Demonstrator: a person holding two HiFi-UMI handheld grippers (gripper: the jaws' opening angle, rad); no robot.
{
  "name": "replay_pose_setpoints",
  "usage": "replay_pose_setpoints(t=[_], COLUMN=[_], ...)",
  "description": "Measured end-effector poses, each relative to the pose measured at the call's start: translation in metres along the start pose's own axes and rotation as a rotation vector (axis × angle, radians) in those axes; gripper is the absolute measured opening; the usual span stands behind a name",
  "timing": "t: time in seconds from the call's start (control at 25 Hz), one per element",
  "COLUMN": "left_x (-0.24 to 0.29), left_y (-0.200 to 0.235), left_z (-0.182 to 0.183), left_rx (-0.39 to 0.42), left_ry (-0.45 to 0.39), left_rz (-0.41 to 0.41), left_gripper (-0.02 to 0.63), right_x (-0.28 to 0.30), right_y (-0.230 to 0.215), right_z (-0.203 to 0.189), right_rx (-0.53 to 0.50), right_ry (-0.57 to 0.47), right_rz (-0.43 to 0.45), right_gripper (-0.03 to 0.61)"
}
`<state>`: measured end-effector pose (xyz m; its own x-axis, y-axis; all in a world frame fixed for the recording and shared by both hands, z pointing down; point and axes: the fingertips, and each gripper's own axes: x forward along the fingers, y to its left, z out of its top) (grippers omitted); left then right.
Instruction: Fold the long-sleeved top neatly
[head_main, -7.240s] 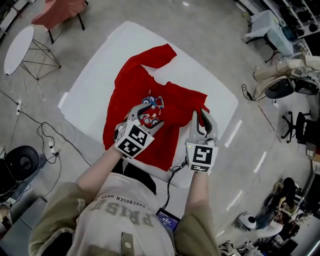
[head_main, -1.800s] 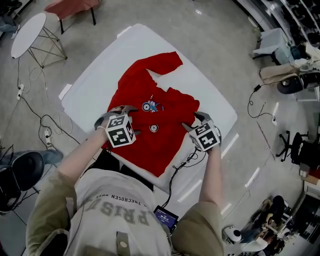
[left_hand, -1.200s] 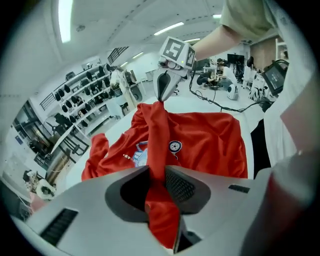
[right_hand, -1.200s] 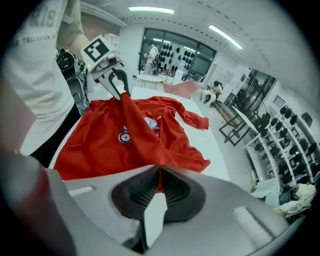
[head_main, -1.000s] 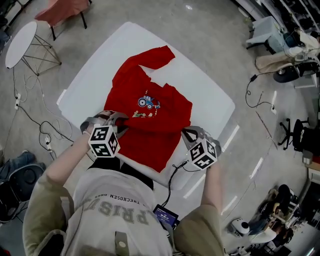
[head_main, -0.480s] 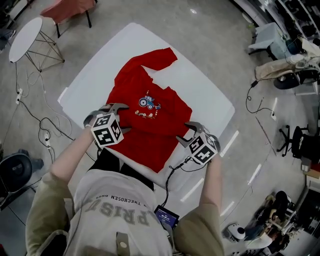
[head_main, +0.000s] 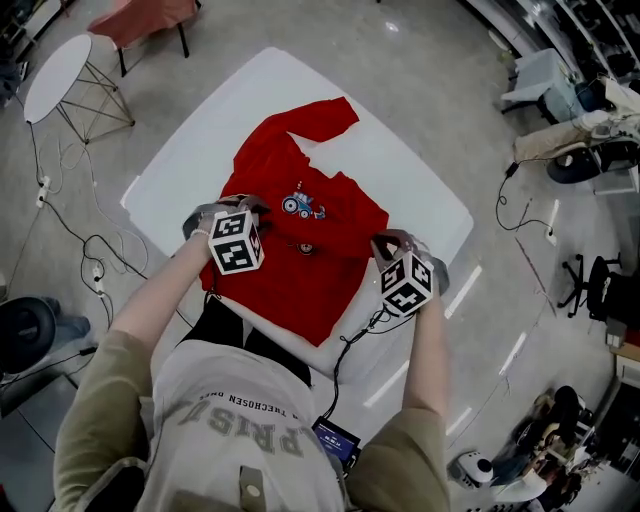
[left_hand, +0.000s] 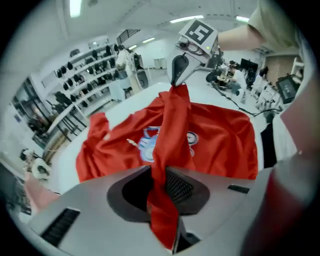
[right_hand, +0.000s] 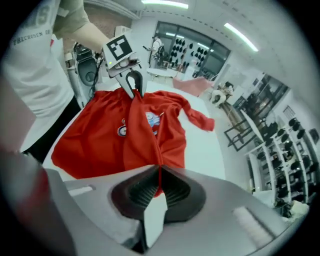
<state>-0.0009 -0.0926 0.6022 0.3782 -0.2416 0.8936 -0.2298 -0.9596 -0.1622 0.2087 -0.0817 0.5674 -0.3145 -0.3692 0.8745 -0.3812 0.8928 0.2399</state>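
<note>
A red long-sleeved top (head_main: 290, 290) with a small printed picture lies spread on a white table (head_main: 400, 170), one sleeve (head_main: 320, 112) reaching to the far side. My left gripper (head_main: 235, 207) is at the top's left edge and has just been closing. In the left gripper view, my left gripper (left_hand: 162, 187) is shut on a pinch of the top (left_hand: 220, 135). My right gripper (head_main: 392, 243) is at the top's right edge. The right gripper view shows my right gripper (right_hand: 159, 187) shut on a thin fold of the top (right_hand: 95, 135). A raised ridge of cloth runs between the two grippers.
The person stands against the table's near edge, with a phone (head_main: 335, 437) hanging at the waist. On the floor are a round white side table (head_main: 55, 80) at the left, loose cables (head_main: 90, 260), and office chairs (head_main: 590, 280) at the right.
Half a second ago both grippers stood open over the top. They have since shifted a little away from the person and closed on the cloth, raising a ridge between them.
</note>
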Motion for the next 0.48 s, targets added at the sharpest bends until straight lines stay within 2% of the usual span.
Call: replay_pose_setpoints(t=[0.12, 0.16, 0.2, 0.24, 0.32, 0.36, 0.44, 0.48], left_x=[-0.035, -0.047, -0.053, -0.051, -0.036, -0.029, -0.024, -0.027], left_y=[0.074, 0.088, 0.091, 0.084, 0.049, 0.027, -0.017, -0.034], left_z=[0.026, 0.034, 0.037, 0.035, 0.013, -0.002, -0.029, -0.038], left_rx=[0.037, 0.051, 0.054, 0.043, -0.004, -0.021, -0.017, -0.006], left_ry=[-0.128, -0.158, -0.171, -0.164, -0.103, -0.058, 0.028, 0.057], left_rz=[0.399, 0.481, 0.503, 0.465, 0.28, 0.17, -0.024, -0.098], left_gripper=[0.074, 0.074, 0.074, 0.074, 0.09, 0.131, 0.281, 0.317], right_x=[-0.021, -0.027, -0.032, -0.032, -0.022, -0.015, -0.003, 0.001], right_y=[-0.047, -0.053, -0.05, -0.038, 0.005, 0.029, 0.069, 0.082], right_z=[0.024, 0.03, 0.033, 0.032, 0.023, 0.015, -0.001, -0.01], right_rx=[0.037, 0.043, 0.042, 0.034, 0.003, -0.014, -0.047, -0.066], right_ry=[-0.121, -0.163, -0.193, -0.208, -0.19, -0.168, -0.12, -0.094], right_rz=[-0.227, -0.271, -0.279, -0.253, -0.137, -0.074, 0.017, 0.04], right_gripper=[0.015, 0.015, 0.015, 0.015, 0.015, 0.015, 0.015, 0.015])
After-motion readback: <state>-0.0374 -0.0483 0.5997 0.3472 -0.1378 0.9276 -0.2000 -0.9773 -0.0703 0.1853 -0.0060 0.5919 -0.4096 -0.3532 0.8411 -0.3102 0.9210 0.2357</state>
